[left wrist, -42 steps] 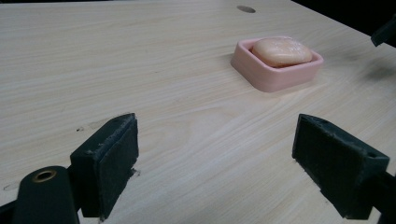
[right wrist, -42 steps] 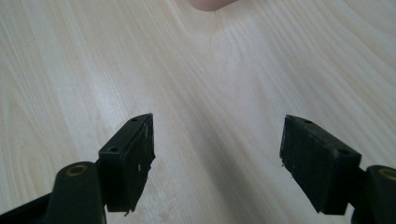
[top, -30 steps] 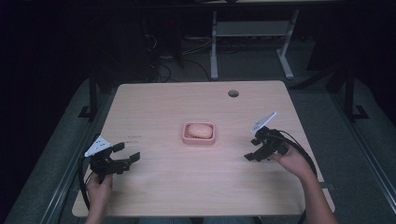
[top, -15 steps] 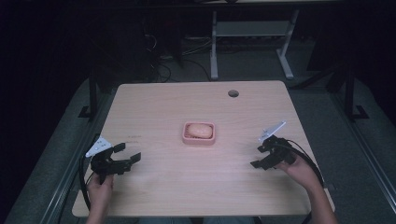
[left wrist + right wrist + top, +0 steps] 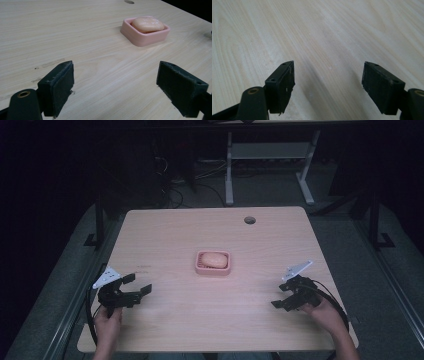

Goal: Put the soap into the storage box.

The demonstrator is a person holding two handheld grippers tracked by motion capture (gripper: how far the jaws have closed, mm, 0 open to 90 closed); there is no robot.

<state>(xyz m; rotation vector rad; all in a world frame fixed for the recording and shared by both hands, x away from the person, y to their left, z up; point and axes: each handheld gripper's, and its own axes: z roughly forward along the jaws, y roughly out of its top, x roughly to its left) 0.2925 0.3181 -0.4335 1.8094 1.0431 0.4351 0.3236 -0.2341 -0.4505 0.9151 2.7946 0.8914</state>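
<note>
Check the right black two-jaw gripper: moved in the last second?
Yes. The right black two-jaw gripper has pulled back toward the person's near table edge, farther from the pink soap dish, which stayed put.

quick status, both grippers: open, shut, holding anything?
Left gripper: open, holding nothing, over bare table short of the soap dish.
Right gripper: open, holding nothing, over bare table.

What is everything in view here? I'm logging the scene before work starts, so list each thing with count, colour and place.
table: one, light wood, centre of the high view
hole: one, dark, far right part of the table
dish: one, pink, middle of the table
soap: one, pale peach, lying in the dish
desk frame: one, white, on the floor beyond the table
left gripper: one, black, open, near left edge
right gripper: one, black, open, near right edge
</note>
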